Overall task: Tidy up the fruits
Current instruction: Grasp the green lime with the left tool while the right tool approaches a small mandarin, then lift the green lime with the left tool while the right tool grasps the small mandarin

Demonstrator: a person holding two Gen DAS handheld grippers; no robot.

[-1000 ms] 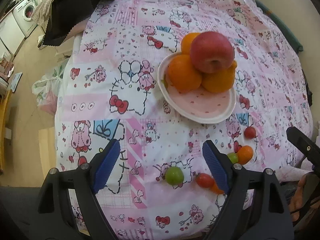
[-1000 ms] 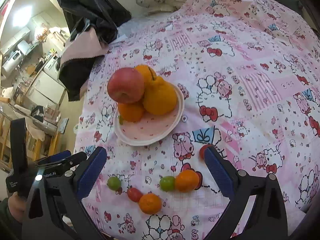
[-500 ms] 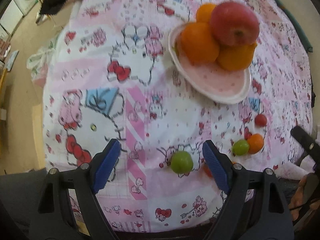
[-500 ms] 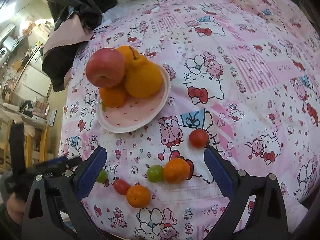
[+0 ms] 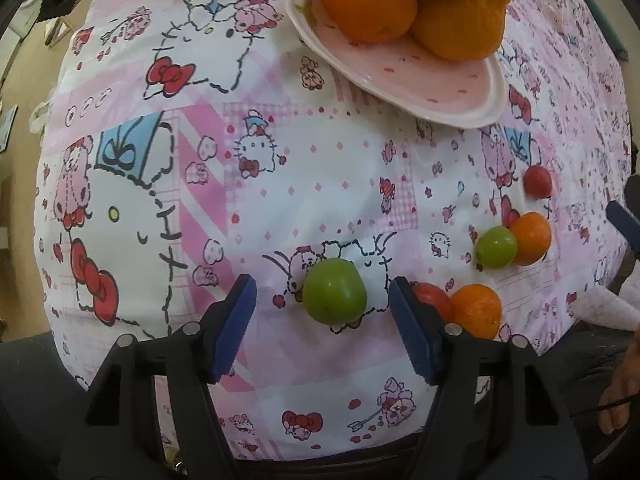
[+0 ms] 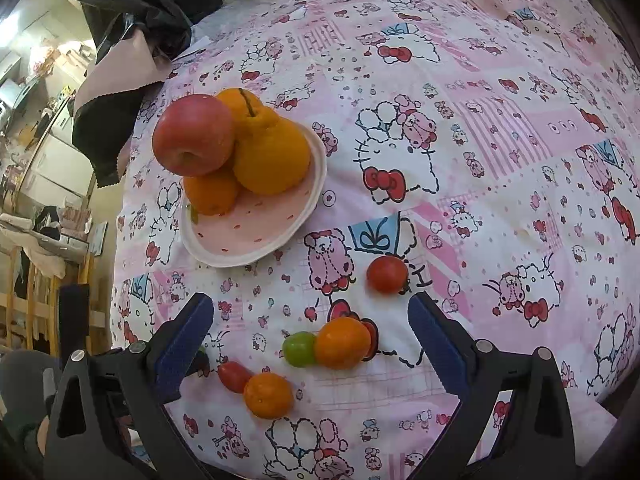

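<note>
A pink plate (image 5: 416, 76) (image 6: 248, 236) holds a red apple (image 6: 194, 134) stacked on several oranges (image 6: 270, 160). Small fruits lie loose on the cloth in front of it. My left gripper (image 5: 322, 296) is open, low over the cloth, with a green fruit (image 5: 334, 296) between its blue pads, not touched. Right of it lie a red tomato (image 5: 434, 300), a small orange (image 5: 478, 310), another green fruit (image 5: 496, 247), another orange (image 5: 531, 238) and a tomato (image 5: 538, 181). My right gripper (image 6: 310, 320) is open and empty above the green fruit (image 6: 299, 348) and orange (image 6: 342, 342).
The table wears a pink cartoon-print cloth (image 6: 480, 128). Black and pink fabric (image 6: 120, 60) hangs at its far left edge. Chairs and household clutter (image 6: 36, 240) stand beyond the left edge. The left gripper's body (image 6: 74, 316) shows at the left of the right wrist view.
My left gripper has dropped and moved forward until the green fruit sits between its open pads. My right gripper has come slightly closer to the loose fruits. No fruit has moved.
</note>
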